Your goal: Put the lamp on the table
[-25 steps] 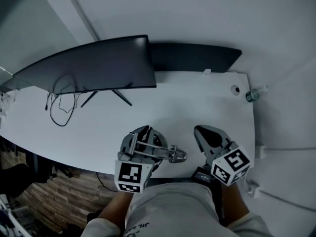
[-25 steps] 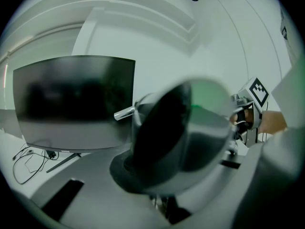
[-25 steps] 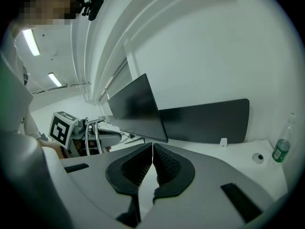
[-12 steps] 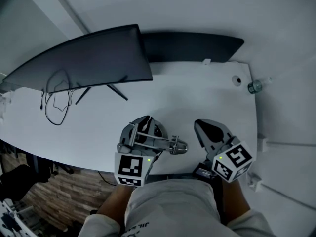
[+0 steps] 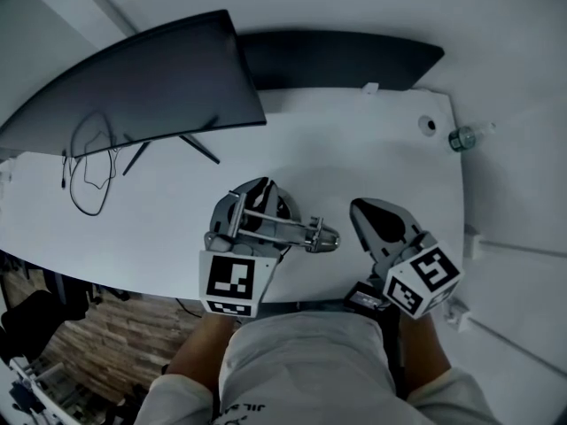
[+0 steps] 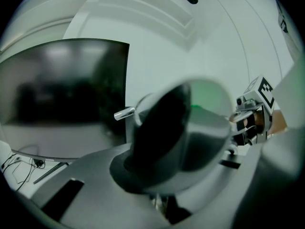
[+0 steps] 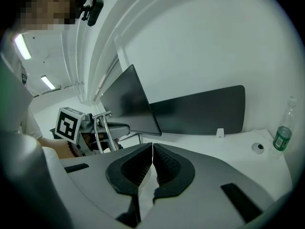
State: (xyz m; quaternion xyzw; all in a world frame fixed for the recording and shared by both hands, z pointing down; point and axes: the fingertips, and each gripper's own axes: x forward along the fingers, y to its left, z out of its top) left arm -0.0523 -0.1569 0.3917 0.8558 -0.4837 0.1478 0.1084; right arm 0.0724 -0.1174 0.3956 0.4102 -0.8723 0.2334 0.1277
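The lamp (image 5: 283,228) is silver metal, with a round part, thin rods and a small head pointing right. My left gripper (image 5: 252,237) is shut on it, low over the white table (image 5: 354,158) near the front edge; I cannot tell whether it touches the top. In the left gripper view the lamp (image 6: 190,128) fills the space at the jaws of that gripper (image 6: 162,185). My right gripper (image 5: 359,212) hovers just right of the lamp, shut and empty. The right gripper view shows its jaws (image 7: 152,163) pressed together and the lamp's rods (image 7: 102,128) to the left.
A dark monitor (image 5: 133,87) on thin legs stands at the back left, with a looped cable (image 5: 84,162) beside it. A long dark panel (image 5: 345,60) lies along the back wall. A cable hole (image 5: 429,125) marks the table's right corner. A bottle (image 5: 465,135) sits beyond the right edge.
Both grippers have edged forward over the table, the left carrying the lamp with it. Its grip has not changed, and the right jaws stay shut.
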